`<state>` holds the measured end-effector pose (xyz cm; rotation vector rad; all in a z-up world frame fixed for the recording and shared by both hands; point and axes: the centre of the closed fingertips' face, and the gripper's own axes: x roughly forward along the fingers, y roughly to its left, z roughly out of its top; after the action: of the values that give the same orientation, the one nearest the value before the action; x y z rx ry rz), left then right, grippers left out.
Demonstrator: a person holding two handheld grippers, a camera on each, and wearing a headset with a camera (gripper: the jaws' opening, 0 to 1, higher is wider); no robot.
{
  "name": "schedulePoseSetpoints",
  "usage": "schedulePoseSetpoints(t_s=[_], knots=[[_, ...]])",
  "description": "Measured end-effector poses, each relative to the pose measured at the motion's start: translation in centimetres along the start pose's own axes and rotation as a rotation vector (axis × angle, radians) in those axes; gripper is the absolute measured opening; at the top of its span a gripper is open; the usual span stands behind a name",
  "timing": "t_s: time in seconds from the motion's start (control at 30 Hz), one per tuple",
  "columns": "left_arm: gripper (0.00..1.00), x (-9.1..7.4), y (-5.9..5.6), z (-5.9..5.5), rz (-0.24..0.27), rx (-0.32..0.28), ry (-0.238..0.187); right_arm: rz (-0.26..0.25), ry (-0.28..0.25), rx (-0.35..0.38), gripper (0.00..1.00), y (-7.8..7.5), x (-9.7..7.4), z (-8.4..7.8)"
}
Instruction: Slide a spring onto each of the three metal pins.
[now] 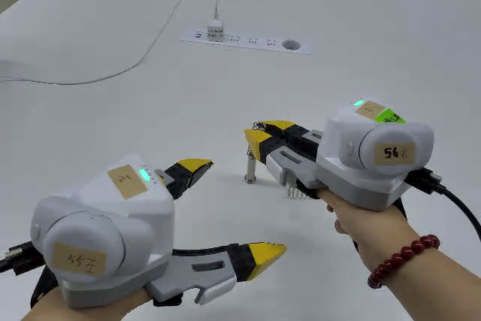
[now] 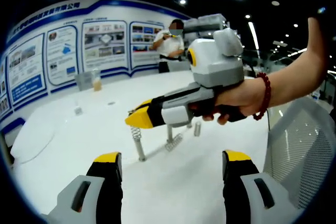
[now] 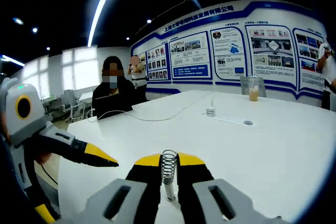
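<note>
**A:** What's the biggest thing there?

**B:** The white desk. Both tools are over its near part, and a power strip lies well beyond them.

**A:** How does the left hand-held gripper stand?

**B:** Its jaws are spread wide with nothing between them. It is off the desk and points towards the other one.

**A:** And the right hand-held gripper?

**B:** Its yellow tips are closed almost together and pinch a spring upright between them.

**A:** Where is the pin?

**B:** It stands on the desk straight below those tips, in line with the spring. The spring's lower end is at the top of the pin. I cannot tell how far it has gone over it.

**A:** Are there other pins?

**B:** In the left gripper view a second pin and a third pin stand under the right hand-held gripper's body, behind its tips.

**A:** Any more springs?

**B:** A loose spring lies on the desk under that same body, just beside the second pin.
</note>
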<state>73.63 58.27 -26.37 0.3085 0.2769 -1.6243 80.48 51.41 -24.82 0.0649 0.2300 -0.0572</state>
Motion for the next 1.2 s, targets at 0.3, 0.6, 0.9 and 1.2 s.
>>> schedulePoseSetpoints(t_s=[0.3,0.6,0.9,1.2], knots=[[0.79,0.0,0.1,-0.1,0.002,-0.002,0.003,0.003,0.025,-0.036,0.11,0.2,0.2,-0.7],[0.78,0.0,0.1,-0.2,0.003,-0.008,0.01,0.003,0.061,-0.05,0.12,0.2,0.6,-1.7],[0.77,0.0,0.1,-0.2,0.004,-0.029,0.01,-0.002,0.103,-0.045,0.12,0.1,0.9,-3.0],[0.76,0.0,0.3,-0.4,0.01,-0.037,0.019,-0.009,0.141,-0.036,0.12,0.2,1.1,-4.2]])
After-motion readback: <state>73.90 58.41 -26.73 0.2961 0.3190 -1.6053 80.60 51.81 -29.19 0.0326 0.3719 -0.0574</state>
